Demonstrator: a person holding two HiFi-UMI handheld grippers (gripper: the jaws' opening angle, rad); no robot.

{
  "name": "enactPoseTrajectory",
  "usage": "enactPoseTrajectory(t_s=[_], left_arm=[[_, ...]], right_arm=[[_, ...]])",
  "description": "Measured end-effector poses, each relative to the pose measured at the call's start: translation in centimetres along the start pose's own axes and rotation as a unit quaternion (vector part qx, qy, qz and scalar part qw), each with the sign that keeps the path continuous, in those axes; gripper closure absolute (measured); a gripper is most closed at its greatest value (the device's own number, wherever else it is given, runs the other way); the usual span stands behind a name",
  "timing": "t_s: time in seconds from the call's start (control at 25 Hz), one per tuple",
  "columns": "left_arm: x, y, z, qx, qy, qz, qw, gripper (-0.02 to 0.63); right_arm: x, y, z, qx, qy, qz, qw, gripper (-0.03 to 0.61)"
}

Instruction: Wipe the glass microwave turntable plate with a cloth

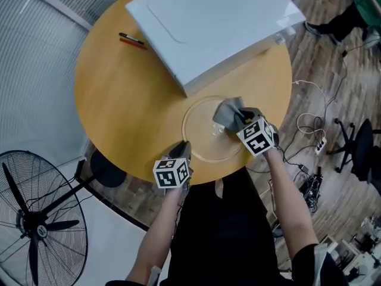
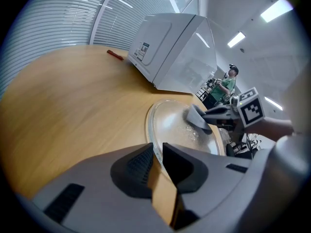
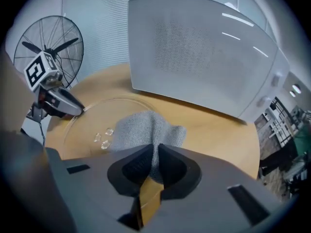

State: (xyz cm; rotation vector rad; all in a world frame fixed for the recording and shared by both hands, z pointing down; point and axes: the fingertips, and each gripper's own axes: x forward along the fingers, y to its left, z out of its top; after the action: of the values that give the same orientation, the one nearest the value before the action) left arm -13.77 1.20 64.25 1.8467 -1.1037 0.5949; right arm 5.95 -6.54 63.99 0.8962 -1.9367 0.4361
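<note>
The left gripper (image 2: 156, 161) has its jaws drawn almost together, clamped on the near rim of the single round clear glass turntable plate (image 1: 199, 140), which lies flat on the round yellow wooden bench (image 1: 119, 91) just in front of the one white microwave oven (image 1: 214, 22). The right gripper (image 3: 155, 166) has its jaws pinched shut on the one crumpled grey knitted cloth (image 3: 138, 130), which rests on the plate's far side. The plate is transparent, with a raised edge and three small clear nubs (image 3: 102, 137) near its centre.
</note>
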Motion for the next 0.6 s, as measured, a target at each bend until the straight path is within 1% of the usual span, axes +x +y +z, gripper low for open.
enactPoseTrajectory(t_s=[0.16,0.32,0.4,0.48,0.6], left_arm=[[0.0,-0.1,-0.1,-0.002,0.000,0.003,1.0000,0.557],[0.0,0.0,-0.1,-0.001,0.000,0.005,1.0000,0.557],[0.0,0.0,-0.1,-0.001,-0.001,0.006,1.0000,0.557],[0.0,0.0,-0.1,-0.002,-0.001,0.007,1.0000,0.557],[0.1,0.1,-0.1,-0.002,-0.001,0.009,1.0000,0.557]], right_arm=[[1.9,0.6,3.1,-0.016,-0.011,-0.021,1.000,0.537],[3.5,2.5,6.0,-0.027,-0.030,-0.025,0.999,0.540],[4.1,4.3,7.2,-0.039,-0.037,-0.015,0.998,0.541],[4.5,6.8,8.1,-0.055,-0.044,0.006,0.997,0.541],[4.5,10.9,8.6,-0.097,-0.052,0.042,0.993,0.541]])
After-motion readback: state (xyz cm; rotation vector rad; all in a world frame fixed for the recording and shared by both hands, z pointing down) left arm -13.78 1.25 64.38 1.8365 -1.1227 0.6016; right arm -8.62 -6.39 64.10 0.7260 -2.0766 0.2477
